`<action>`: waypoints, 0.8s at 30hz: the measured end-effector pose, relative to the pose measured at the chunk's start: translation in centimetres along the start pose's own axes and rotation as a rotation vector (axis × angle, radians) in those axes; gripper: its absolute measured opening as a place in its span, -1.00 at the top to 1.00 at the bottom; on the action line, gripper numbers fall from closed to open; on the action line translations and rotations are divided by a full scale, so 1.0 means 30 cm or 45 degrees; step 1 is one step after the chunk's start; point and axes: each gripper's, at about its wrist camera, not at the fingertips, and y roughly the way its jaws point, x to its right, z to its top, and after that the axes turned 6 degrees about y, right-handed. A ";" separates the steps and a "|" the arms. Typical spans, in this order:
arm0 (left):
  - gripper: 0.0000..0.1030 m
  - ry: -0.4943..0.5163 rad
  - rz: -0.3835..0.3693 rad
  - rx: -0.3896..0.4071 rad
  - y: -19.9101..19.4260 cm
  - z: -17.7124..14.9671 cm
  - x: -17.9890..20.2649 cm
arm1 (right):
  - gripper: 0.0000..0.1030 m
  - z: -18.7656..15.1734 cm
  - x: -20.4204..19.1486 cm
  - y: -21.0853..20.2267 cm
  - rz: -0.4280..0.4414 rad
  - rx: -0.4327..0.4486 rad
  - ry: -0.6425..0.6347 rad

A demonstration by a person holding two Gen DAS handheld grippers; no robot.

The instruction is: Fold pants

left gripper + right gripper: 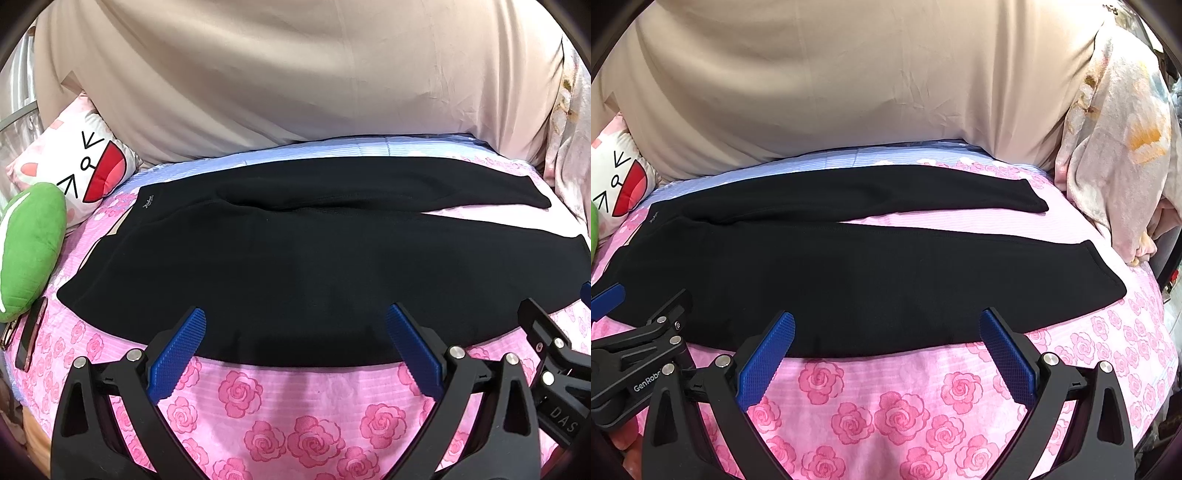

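Pants [295,266]: black, lying flat on the pink rose-print bedsheet [280,413], unfolded, so the task looks to be at its start, pre-grasp. Long axis runs left-right across both views. Waistband [110,240] with a small label points left, toward the green plush [31,243] and cartoon pillow [85,166]; the two leg hems [1100,269] point right, toward the floral blanket [1115,155]. Legs splay slightly, the far leg parted from the near one by a wedge of sheet.

Left gripper [295,347]: blue fingers spread wide, holding nothing, poised at the near edge of the pants toward the waist end. Right gripper [886,347]: likewise spread and empty, at the near edge toward the hem end.

Likely next move: pinch the near leg edge at both stations and carry it over onto the far leg, keeping both ends level so the seam doesn't skew. Cloth is limp and will sag between grips.
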 end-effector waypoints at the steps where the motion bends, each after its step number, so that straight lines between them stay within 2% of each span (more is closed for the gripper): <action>1: -0.87 0.000 0.000 -0.002 0.003 0.001 0.000 | -0.90 0.002 0.001 0.003 0.000 -0.001 0.000; 7: -0.87 0.001 0.003 -0.010 0.019 0.011 -0.005 | -0.90 0.015 0.018 0.029 0.012 -0.019 -0.009; 11: -0.87 0.009 0.028 -0.003 0.035 0.025 -0.041 | -0.90 0.067 0.114 0.084 0.023 -0.035 -0.012; 15: -0.88 -0.002 0.077 -0.011 0.077 0.049 -0.111 | -0.90 0.206 0.338 0.195 -0.041 -0.001 0.009; 20: -0.88 -0.065 0.129 -0.035 0.155 0.105 -0.217 | -0.90 0.415 0.602 0.427 0.003 -0.066 0.137; 24: -0.88 -0.059 0.188 -0.041 0.214 0.148 -0.252 | -0.90 0.589 0.717 0.632 -0.064 -0.109 0.136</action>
